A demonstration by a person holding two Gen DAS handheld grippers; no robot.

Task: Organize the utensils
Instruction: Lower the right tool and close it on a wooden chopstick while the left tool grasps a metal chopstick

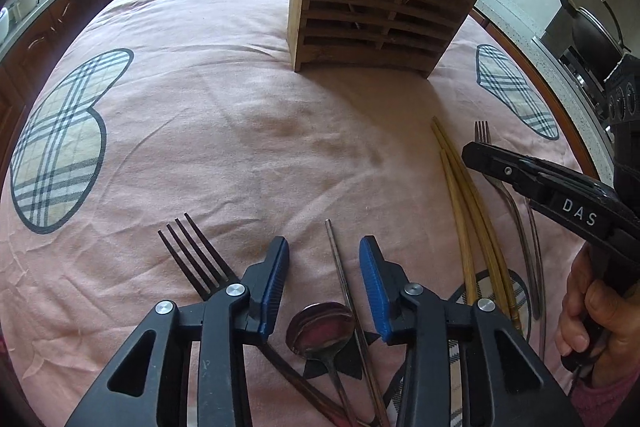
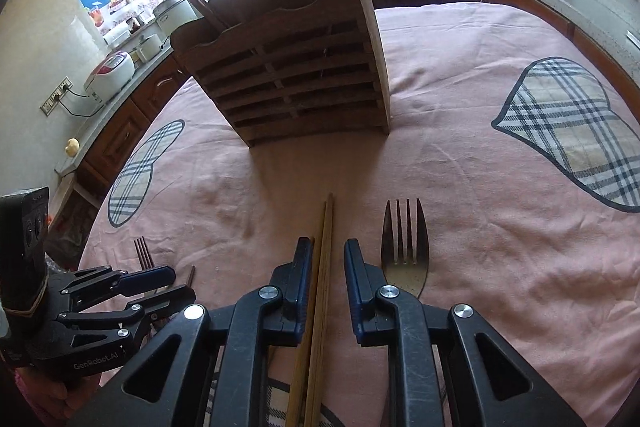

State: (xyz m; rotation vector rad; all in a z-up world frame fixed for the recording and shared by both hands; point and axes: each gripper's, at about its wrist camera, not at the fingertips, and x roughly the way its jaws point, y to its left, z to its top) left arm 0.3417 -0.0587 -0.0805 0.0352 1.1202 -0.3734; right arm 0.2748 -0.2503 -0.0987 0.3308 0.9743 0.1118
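A slatted wooden utensil holder (image 1: 372,15) stands at the far side of the pink cloth, with a few sticks in it; it also shows in the right wrist view (image 2: 296,75). My left gripper (image 1: 324,259) is open over a metal chopstick (image 1: 340,267), with a spoon (image 1: 322,327) below and a dark fork (image 1: 196,255) to its left. My right gripper (image 2: 328,259) is open with wooden chopsticks (image 2: 322,267) lying between its fingers, apart from both pads. A metal fork (image 2: 404,247) lies just right of it. The right gripper also shows in the left wrist view (image 1: 472,151).
The table has a pink cloth (image 1: 200,127) with plaid heart patches (image 2: 572,127). Kitchen counters ring the table, with a rice cooker (image 2: 110,75) on the left and a wok (image 1: 588,27) on a stove at the right.
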